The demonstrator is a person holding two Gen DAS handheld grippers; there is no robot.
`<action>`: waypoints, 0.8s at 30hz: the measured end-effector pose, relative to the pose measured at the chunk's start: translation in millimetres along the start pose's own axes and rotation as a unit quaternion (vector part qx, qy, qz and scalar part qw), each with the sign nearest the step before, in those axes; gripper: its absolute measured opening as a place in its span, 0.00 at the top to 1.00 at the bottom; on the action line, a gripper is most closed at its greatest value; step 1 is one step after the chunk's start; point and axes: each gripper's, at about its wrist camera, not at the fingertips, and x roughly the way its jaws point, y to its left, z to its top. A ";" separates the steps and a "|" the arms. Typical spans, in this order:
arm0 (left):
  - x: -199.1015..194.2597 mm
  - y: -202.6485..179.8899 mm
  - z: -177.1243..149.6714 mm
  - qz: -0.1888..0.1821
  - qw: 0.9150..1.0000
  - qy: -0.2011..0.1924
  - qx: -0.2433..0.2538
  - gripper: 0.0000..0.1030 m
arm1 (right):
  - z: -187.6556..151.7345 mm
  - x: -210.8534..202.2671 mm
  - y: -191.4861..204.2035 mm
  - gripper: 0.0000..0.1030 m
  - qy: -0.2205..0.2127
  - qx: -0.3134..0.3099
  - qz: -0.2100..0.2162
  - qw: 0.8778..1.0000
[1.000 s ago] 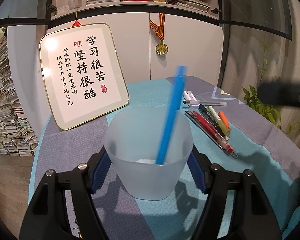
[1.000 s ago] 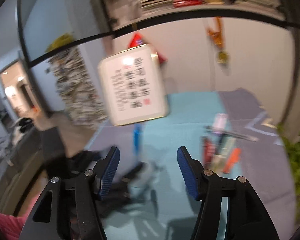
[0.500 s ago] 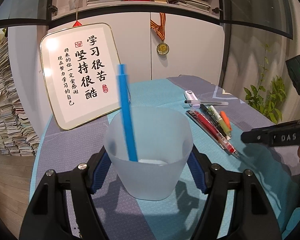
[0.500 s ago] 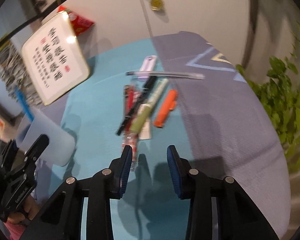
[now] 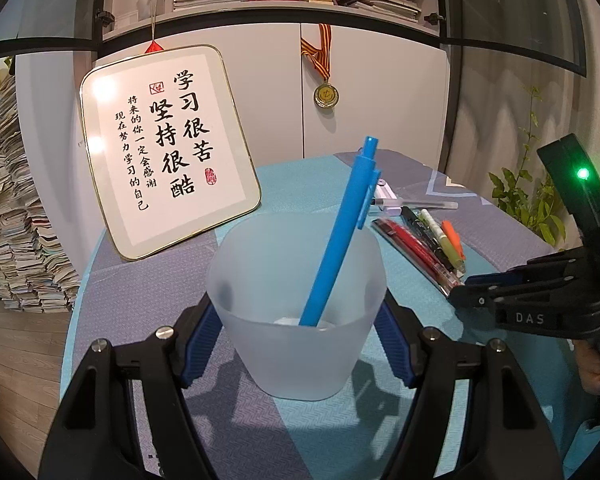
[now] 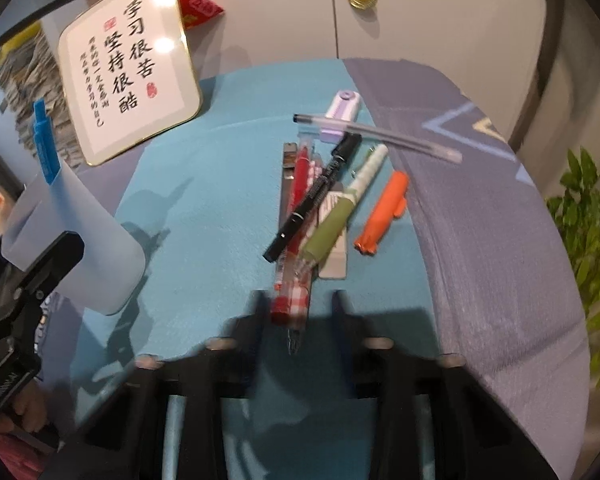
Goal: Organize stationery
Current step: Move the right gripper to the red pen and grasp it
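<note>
My left gripper [image 5: 298, 340] is shut on a frosted plastic cup [image 5: 296, 280] that stands on the table. A blue pen [image 5: 340, 240] leans to the right inside it. To the right lies a pile of pens: a red pen [image 6: 300, 176], a black marker [image 6: 316, 192], a green-and-white pen [image 6: 340, 212], an orange highlighter [image 6: 382, 212] and a clear pen [image 6: 380, 136]. My right gripper [image 6: 300, 312] points down at the pile's near end. Its jaws are closing, with the tip of a red checkered pen [image 6: 290, 300] between them, untouched. The fingers are blurred.
A framed calligraphy board [image 5: 168, 148] leans against the cabinet behind the cup. A small purple-and-white case [image 6: 342, 110] lies beyond the pens. A leafy plant [image 6: 592, 220] stands past the table's right edge. Stacks of paper [image 5: 12, 220] rise at the left.
The right gripper has dropped and tilted down onto the pen pile while its jaws narrowed. The blue pen swung left, then back to the right, in the cup. Left gripper and cup stayed still.
</note>
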 end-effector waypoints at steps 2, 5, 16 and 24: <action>1.3 0.4 0.1 -0.002 1.000 0.003 -0.002 0.32 | -0.1 -1.0 -2.2 0.82 0.001 0.007 0.001 1.000; 2.3 0.8 0.2 -0.003 1.000 0.006 -0.003 0.32 | -2.1 -10.1 -16.7 0.90 0.004 0.024 0.001 1.000; 2.5 -0.6 0.4 -0.002 1.000 0.008 -0.002 0.32 | -42.1 -42.7 -39.9 0.90 0.051 0.022 -0.030 0.998; 4.3 1.0 -0.7 -0.004 1.000 0.014 -0.006 0.31 | -33.5 -50.8 -29.5 0.89 0.033 -0.020 -0.028 0.999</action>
